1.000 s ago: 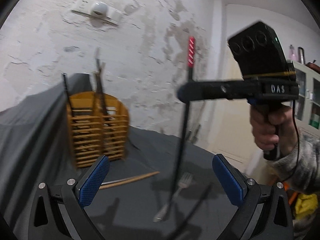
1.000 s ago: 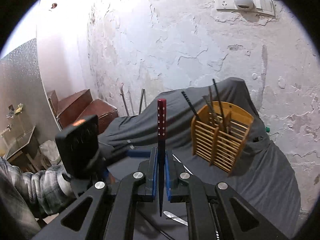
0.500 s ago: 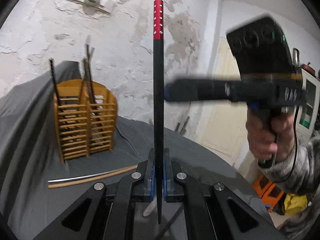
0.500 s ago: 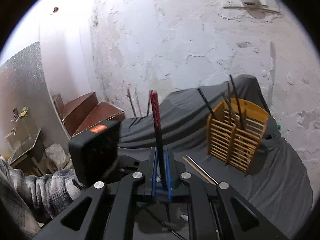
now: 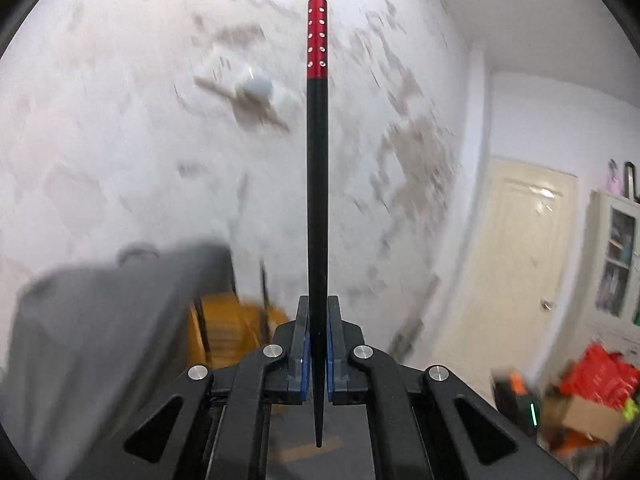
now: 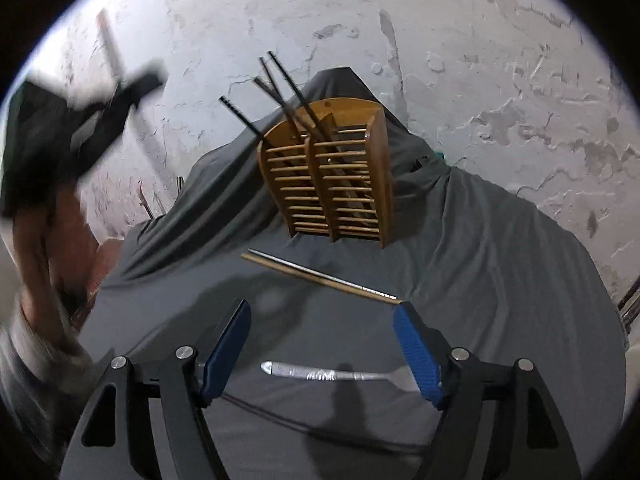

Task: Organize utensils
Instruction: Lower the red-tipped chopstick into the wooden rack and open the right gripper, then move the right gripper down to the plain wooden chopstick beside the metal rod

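Holding the red-tipped chopstick (image 5: 318, 200) clamped in my left gripper (image 5: 318, 364); right gripper (image 6: 324, 352) just opened, empty; holder (image 6: 328, 172) part-filled, fork (image 6: 332, 374) and two chopsticks (image 6: 320, 276) remain.

Left wrist view is smeared: the wall (image 5: 120, 140) streaks diagonally, the doorway (image 5: 520, 264) and the clutter at lower right are soft, yet the chopstick (image 5: 317, 200) at centre stays crisp. Lighting is flat and bright, washing the upper left pale. Right wrist view is sharper; only the hand (image 6: 44, 240) at left blurs. Soft shadows fall on the grey cloth (image 6: 500, 280) at lower centre. Both frames curve into black corners.
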`<state>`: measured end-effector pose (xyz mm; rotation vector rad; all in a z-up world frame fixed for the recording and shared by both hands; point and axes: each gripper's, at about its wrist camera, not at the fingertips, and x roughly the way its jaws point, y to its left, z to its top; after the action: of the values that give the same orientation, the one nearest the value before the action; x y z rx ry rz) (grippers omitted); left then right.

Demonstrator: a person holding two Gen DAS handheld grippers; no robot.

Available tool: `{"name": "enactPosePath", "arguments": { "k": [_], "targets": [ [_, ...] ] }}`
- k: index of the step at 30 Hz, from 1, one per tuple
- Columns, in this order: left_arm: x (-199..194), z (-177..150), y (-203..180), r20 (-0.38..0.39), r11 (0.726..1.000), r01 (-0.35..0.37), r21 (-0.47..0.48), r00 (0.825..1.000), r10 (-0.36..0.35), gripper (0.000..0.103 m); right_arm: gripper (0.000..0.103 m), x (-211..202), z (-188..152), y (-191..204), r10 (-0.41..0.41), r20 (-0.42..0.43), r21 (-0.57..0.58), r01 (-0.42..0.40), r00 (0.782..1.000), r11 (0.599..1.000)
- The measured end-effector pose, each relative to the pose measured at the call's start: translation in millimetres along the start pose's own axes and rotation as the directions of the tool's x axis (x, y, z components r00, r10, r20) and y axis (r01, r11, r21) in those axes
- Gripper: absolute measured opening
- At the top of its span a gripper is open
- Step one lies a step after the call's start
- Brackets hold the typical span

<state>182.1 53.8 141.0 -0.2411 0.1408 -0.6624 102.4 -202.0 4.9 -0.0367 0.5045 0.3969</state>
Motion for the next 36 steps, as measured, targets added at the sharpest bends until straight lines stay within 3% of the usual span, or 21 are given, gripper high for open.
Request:
{"name": "enactPosePath", "arguments": {
  "k": [4, 7, 11, 15, 17, 18, 19, 20, 23, 28, 32, 35, 36],
  "targets": [
    [18.6, 54.8, 4.4, 0.083, 0.99, -0.136, 0.028, 0.988, 0.134, 0.005, 0.091, -2.1, -10.8, 8.2, -0.013, 0.02, -0.047, 0.014, 1.0, 0.999],
    [47.0, 82.1, 15.5, 0.068, 0.974, -0.223, 0.046, 0.973, 0.22, 0.005, 0.091, -0.6, -12.3, 5.6, 0.085, 0.002, 0.03, -0.085, 0.996, 0.996],
    [94.0, 89.6, 31.5, -0.003, 0.961, -0.273, 0.05, 0.962, 0.273, 0.005, 0.091, -10.5, -14.2, 10.8, 0.098, 0.028, 0.005, -0.098, 0.995, 0.995],
    [137.7, 80.7, 25.5, -0.04, 0.937, -0.318, 0.145, 0.944, 0.327, 0.009, 0.091, -13.0, -14.9, 7.4, 0.109, 0.04, 0.013, -0.11, 0.993, 0.994],
    [149.5, 78.3, 27.4, -0.059, 0.934, -0.331, 0.134, 0.938, 0.34, 0.028, 0.091, -15.5, -15.4, 2.4, 0.115, 0.042, 0.034, -0.116, 0.993, 0.993],
    [150.2, 77.2, 27.1, -0.051, 0.936, -0.33, 0.126, 0.94, 0.338, 0.049, 0.091, -13.9, -15.6, 1.8, 0.114, 0.043, 0.038, -0.116, 0.993, 0.993],
    [146.9, 77.0, 26.0, -0.031, 0.94, -0.319, 0.119, 0.945, 0.324, 0.065, 0.091, -15.8, -16.2, -0.3, 0.113, 0.047, 0.043, -0.115, 0.993, 0.992],
    [144.5, 71.7, 23.0, -0.016, 0.942, -0.315, 0.115, 0.948, 0.319, 0.07, 0.091, -16.8, -16.4, -2.6, 0.11, 0.05, 0.048, -0.112, 0.993, 0.993],
    [119.9, 73.3, 18.3, 0.014, 0.949, -0.298, 0.1, 0.954, 0.298, 0.077, 0.091, -19.4, -16.0, -10.5, 0.101, 0.04, 0.054, -0.103, 0.994, 0.993],
    [41.7, 66.9, 4.9, 0.041, 0.954, -0.29, 0.076, 0.957, 0.288, 0.098, 0.091, -25.8, -14.1, -25.9, 0.094, -0.001, -0.006, -0.094, 0.996, 0.996],
    [-15.3, 24.9, -5.8, 0.064, 0.949, -0.308, 0.072, 0.951, 0.303, 0.099, 0.091, -21.2, -11.0, -33.4, 0.1, -0.092, -0.127, -0.112, 0.991, 0.986],
    [-40.7, -24.5, -3.8, 0.083, 0.943, -0.333, 0.023, 0.94, 0.331, 0.099, 0.07, -9.9, 0.1, -39.7, 0.156, -0.153, -0.148, -0.179, 0.976, 0.973],
    [-46.3, -40.4, -0.7, 0.088, 0.939, -0.343, 0.004, 0.936, 0.342, 0.099, 0.054, -2.9, 5.2, -41.2, 0.186, -0.18, -0.149, -0.214, 0.966, 0.966]
  ]
}}
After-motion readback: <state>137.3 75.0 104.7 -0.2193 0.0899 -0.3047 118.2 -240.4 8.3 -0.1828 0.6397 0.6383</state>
